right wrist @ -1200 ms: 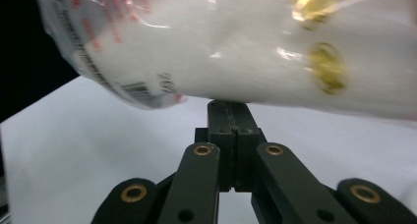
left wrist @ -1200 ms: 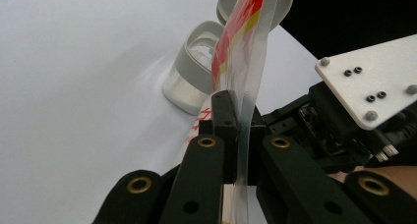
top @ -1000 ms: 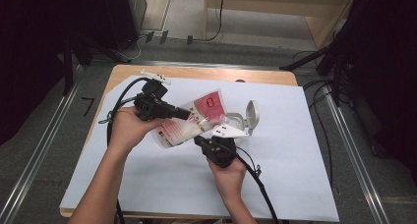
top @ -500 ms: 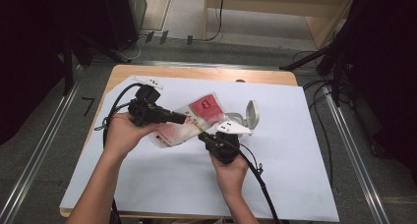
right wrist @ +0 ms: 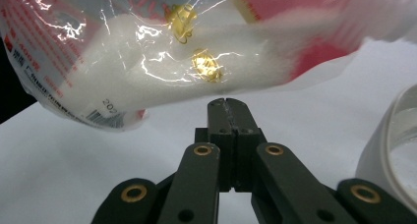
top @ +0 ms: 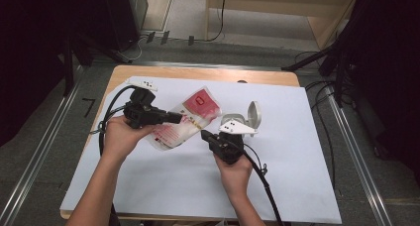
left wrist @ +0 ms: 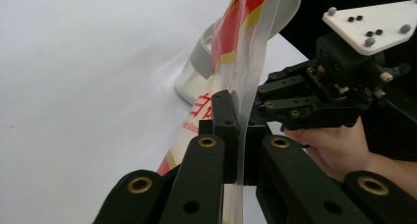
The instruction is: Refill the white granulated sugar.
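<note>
The left tongs are clamping the edge of the red-and-clear bag above the table, while the right tongs are staying together, empty, just below it.

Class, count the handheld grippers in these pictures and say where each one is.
2. The left gripper is at the table's left, its fingers shut on the plastic bag. The right gripper, shut and holding nothing, is just below the bag.
</note>
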`<action>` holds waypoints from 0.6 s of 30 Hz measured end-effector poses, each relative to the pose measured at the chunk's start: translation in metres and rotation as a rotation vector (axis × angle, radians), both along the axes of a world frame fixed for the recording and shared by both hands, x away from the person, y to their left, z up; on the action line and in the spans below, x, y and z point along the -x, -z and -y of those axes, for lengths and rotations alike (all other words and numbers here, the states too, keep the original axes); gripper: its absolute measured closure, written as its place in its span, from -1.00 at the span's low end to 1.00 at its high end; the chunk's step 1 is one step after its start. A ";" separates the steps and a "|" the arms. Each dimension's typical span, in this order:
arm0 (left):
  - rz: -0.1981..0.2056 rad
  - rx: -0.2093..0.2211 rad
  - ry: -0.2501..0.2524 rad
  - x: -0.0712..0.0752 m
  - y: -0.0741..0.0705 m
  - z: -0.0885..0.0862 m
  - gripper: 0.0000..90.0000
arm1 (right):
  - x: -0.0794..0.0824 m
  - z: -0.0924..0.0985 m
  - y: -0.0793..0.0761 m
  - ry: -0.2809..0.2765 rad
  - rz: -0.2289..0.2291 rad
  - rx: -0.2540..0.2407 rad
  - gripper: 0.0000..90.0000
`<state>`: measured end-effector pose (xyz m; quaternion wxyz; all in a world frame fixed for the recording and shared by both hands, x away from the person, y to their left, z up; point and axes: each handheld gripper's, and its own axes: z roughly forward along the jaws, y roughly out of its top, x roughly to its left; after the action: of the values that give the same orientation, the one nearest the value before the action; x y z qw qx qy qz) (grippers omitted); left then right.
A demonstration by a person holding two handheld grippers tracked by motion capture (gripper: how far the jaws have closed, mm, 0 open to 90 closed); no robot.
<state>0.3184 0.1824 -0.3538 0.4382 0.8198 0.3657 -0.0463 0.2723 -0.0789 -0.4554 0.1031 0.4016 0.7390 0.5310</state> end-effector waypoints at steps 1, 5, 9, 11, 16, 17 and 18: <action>0.000 0.013 -0.009 0.000 0.001 -0.001 1.00 | 0.001 0.001 -0.001 -0.006 0.001 0.007 1.00; 0.003 0.010 -0.033 -0.006 0.007 -0.005 1.00 | 0.001 0.005 -0.003 -0.033 0.006 0.032 1.00; 0.000 -0.015 -0.063 -0.014 0.012 -0.006 1.00 | 0.000 0.015 -0.008 -0.059 -0.011 0.030 1.00; 0.003 -0.009 -0.078 -0.019 0.014 -0.005 1.00 | -0.001 0.017 -0.010 -0.065 -0.011 0.031 1.00; 0.014 -0.010 -0.090 -0.036 0.021 0.000 1.00 | -0.002 0.023 -0.013 -0.083 -0.017 0.053 1.00; 0.018 -0.014 -0.093 -0.040 0.022 0.001 1.00 | -0.002 0.025 -0.013 -0.089 -0.018 0.056 1.00; 0.018 -0.017 -0.091 -0.042 0.023 0.002 1.00 | -0.002 0.026 -0.014 -0.090 -0.021 0.059 1.00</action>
<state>0.3606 0.1803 -0.3764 0.4361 0.8064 0.3991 -0.0157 0.2747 -0.1048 -0.4418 0.0831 0.3701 0.7727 0.5090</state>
